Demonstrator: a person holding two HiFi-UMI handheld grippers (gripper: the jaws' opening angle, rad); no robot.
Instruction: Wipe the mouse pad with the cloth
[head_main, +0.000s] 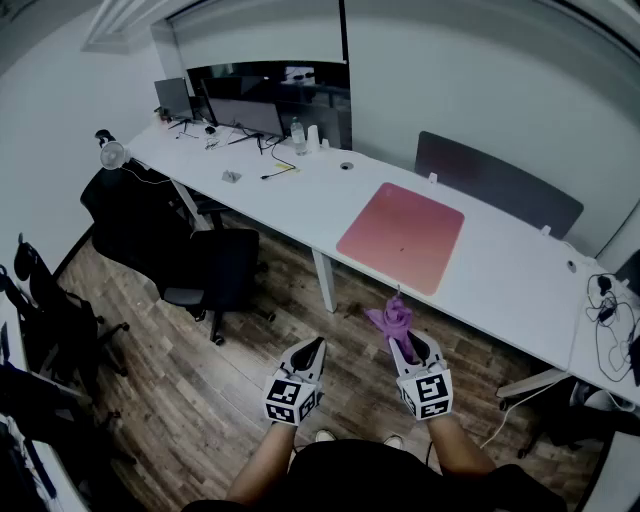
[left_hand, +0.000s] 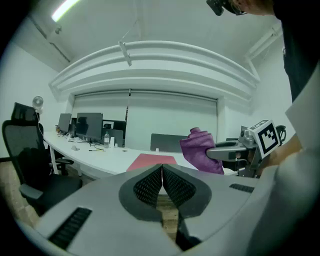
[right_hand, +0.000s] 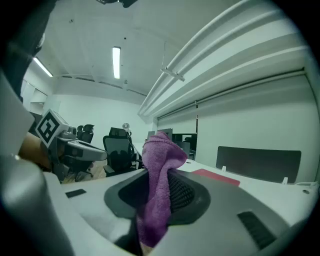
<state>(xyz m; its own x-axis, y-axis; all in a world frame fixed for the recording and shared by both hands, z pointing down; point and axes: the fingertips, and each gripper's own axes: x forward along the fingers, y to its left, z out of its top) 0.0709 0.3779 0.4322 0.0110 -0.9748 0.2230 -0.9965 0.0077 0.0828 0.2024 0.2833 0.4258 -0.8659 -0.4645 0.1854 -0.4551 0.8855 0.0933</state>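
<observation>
A pink mouse pad lies flat on the long white desk, also seen in the left gripper view as a pink mouse pad. My right gripper is shut on a purple cloth, held over the floor short of the desk's front edge. The purple cloth bunches up between the jaws. My left gripper hangs beside it, shut and holding nothing. From the left gripper I see the cloth to the right.
Black office chairs stand at the desk's left. Monitors, a bottle and cables sit at the far left end. A grey divider panel rises behind the pad. Cables lie at the right end. Wooden floor below me.
</observation>
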